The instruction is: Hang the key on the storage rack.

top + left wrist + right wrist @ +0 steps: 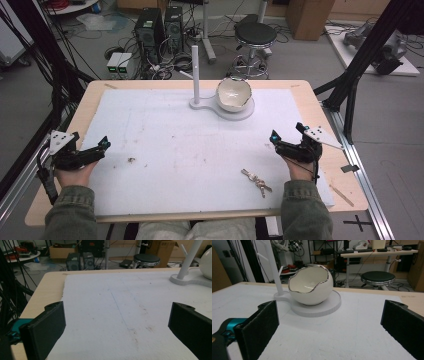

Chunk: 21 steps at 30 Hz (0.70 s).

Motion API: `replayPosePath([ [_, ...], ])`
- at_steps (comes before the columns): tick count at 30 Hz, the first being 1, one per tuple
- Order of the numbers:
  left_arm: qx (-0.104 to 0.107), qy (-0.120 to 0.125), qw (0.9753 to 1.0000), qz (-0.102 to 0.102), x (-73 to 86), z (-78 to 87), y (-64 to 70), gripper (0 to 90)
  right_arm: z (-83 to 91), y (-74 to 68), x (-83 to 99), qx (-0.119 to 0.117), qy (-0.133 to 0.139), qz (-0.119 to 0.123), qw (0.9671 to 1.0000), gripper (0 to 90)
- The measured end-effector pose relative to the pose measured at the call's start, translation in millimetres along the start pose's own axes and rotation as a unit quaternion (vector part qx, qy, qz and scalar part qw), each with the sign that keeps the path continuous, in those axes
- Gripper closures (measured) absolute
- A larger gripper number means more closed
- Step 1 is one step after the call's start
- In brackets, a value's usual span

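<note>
The bowl point(233, 94) sits on the stand point(245, 113) at the back; the keys point(256, 181) lie in front, near the right gripper point(287, 136).

No text, label, brand or number can be read in any of the three views. The one sign is a black cross mark point(361, 221) on the grey floor at the lower right of the high view, just off the table's corner. The computer towers point(159, 27) at the upper middle of that view and the cardboard box point(59, 251) at the upper left of the left gripper view carry no legible print.
</note>
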<state>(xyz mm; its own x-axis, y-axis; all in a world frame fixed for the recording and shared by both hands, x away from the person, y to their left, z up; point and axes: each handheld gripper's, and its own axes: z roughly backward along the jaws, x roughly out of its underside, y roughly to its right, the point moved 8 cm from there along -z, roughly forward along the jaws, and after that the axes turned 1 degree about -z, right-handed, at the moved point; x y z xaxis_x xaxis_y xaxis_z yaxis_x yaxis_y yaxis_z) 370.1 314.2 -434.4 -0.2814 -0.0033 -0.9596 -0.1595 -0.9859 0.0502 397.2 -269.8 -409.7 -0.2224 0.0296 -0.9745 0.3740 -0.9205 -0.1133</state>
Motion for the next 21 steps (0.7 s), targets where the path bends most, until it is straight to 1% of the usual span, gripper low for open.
replayPosePath([
  [4,0.001,-0.005,1.0,0.005,1.0,-0.8,-0.8,1.7,0.1,-1.1,0.3,-0.005,-0.001,0.001,1.0,0.6],
  [7,0.002,-0.004,1.0,0.008,1.2,-1.1,-0.9,1.7,0.1,-0.3,0.6,-0.006,-0.003,-0.01,0.9999,0.6],
  [9,0.002,-0.005,0.9999,0.01,1.5,-1.2,-0.9,1.7,-0.6,-0.2,1.3,-0.006,-0.005,-0.011,0.9999,0.6],
  [12,0.003,-0.004,0.9999,0.015,1.4,-1.6,-0.8,1.7,-1.4,-0.9,1.6,-0.008,-0.006,-0.008,0.9999,0.6],
  [13,0.004,-0.005,0.9999,0.015,1.5,-1.6,-0.7,1.7,-1.7,-1.1,2.1,-0.007,-0.008,-0.012,0.9999,0.6],
  [15,0.004,-0.004,0.9999,0.014,1.3,-1.3,-0.3,1.7,-2.6,-1.8,3.9,-0.012,-0.016,-0.016,0.9997,0.6],
  [21,0.004,-0.006,0.9999,0.014,1.8,-2.0,-0.6,1.7,-3.9,-2.8,4.6,-0.017,-0.02,-0.017,0.9995,0.6],
])
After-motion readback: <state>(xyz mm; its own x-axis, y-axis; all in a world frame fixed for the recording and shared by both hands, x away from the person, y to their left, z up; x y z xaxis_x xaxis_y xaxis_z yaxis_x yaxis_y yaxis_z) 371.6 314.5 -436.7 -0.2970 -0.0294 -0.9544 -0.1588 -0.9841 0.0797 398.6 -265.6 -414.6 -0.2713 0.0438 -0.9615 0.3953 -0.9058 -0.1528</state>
